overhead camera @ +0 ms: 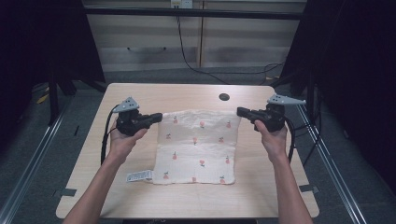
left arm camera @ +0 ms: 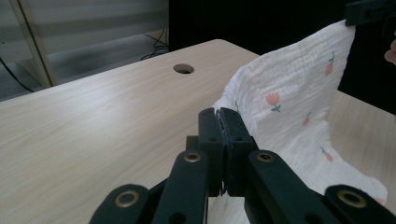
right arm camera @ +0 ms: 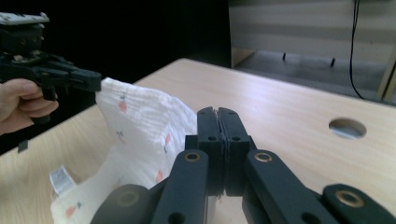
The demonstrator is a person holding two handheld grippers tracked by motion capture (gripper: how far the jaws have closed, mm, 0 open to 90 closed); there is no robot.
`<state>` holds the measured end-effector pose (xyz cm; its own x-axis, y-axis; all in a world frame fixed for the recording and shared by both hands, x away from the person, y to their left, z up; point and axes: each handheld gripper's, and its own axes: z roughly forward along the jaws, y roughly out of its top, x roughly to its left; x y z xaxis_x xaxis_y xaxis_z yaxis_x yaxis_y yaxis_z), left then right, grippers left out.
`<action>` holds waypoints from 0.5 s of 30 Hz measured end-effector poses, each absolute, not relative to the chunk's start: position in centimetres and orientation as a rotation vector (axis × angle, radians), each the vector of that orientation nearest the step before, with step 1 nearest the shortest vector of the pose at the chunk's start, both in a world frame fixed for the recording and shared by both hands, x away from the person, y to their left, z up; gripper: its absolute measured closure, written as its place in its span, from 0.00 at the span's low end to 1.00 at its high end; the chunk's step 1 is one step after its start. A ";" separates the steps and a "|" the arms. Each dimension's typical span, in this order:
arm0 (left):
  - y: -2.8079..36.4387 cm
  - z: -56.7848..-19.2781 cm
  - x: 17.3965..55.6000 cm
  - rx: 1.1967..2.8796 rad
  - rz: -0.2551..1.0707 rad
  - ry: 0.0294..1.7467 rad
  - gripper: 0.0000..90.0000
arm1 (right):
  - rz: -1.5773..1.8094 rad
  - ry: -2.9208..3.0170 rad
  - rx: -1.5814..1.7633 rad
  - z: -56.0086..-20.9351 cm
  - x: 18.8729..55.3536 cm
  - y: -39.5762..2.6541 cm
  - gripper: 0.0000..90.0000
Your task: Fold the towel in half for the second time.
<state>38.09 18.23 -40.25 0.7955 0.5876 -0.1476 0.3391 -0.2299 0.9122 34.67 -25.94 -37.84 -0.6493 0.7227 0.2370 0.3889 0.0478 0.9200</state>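
Cloth [overhead camera: 196,147], white with small pink fruit prints, is held up by its two far corners above the middle of the pale wooden surface [overhead camera: 88,186]. Its far edge is stretched left to right between the two grippers, while its near edge still lies on the surface, so the sheet slopes down toward the near side. A white care label [overhead camera: 139,176] is seen at its near left corner. The left gripper [overhead camera: 159,116] is held level in the left hand [overhead camera: 122,140], pointing right, and its fingers are pressed together on the far left corner. The right gripper [overhead camera: 239,111] is held level in the right hand [overhead camera: 273,137], pointing left, its fingers pinched tight on the far right corner. Both forearms are raised from the near edge, wrists bent inward. A round hole [overhead camera: 224,97] is cut in the surface just beyond the cloth, on the far right.
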 end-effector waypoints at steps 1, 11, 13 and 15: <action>18.2 -40.2 38.1 1.841 0.271 0.709 0.98 | 1.634 2.040 1.128 -37.8 34.7 -25.9 0.99; 19.4 -41.2 36.1 1.847 0.263 0.712 0.98 | 1.589 2.143 1.138 -39.5 32.3 -25.6 0.99; 19.7 -41.1 35.5 1.863 0.268 0.702 0.98 | 1.550 2.184 1.134 -39.8 31.5 -25.3 0.99; 19.8 -41.1 35.3 1.873 0.276 0.702 0.98 | 1.560 2.186 1.136 -39.9 31.3 -25.3 0.99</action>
